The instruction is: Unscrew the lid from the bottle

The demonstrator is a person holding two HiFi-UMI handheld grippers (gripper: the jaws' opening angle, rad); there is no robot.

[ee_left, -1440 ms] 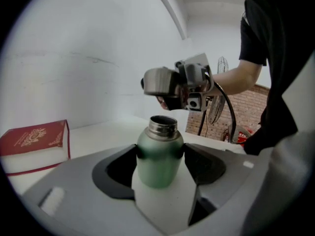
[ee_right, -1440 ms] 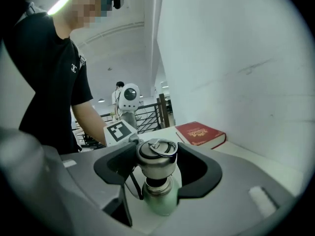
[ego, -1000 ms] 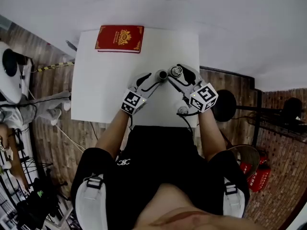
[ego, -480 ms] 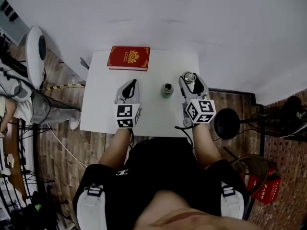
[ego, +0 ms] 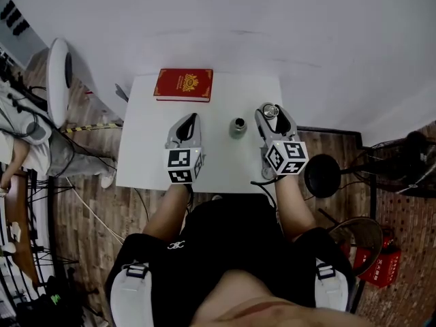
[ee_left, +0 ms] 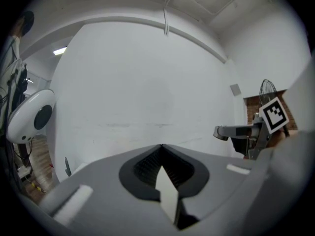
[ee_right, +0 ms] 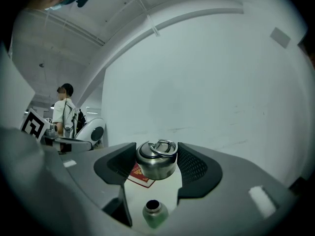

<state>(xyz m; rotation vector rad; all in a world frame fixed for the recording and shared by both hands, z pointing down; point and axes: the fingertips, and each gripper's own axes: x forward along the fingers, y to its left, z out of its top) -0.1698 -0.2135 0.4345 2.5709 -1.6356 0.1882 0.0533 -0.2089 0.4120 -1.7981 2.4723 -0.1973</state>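
Observation:
A small green metal bottle [ego: 237, 126] stands upright on the white table [ego: 218, 162], its mouth open; the right gripper view shows it low down as bottle [ee_right: 154, 214]. My right gripper [ego: 270, 112] is just right of it, shut on the round steel lid [ee_right: 156, 160] with a ring on top, held off the bottle between both jaws. My left gripper [ego: 188, 120] is left of the bottle, well apart from it. Its jaws are shut with nothing between them, meeting at left gripper [ee_left: 161, 146].
A red book [ego: 184, 84] lies at the table's far edge, also visible as red book [ee_right: 140, 176]. A white rounded device [ego: 58, 73] and cables stand at the table's left. A fan stand [ego: 321, 176] is at the right. A person [ee_right: 64, 109] stands beyond.
The grippers were together at the bottle a second ago. The left gripper let go, moved left and shut empty. The right drew away with the lid, leaving the bottle standing alone.

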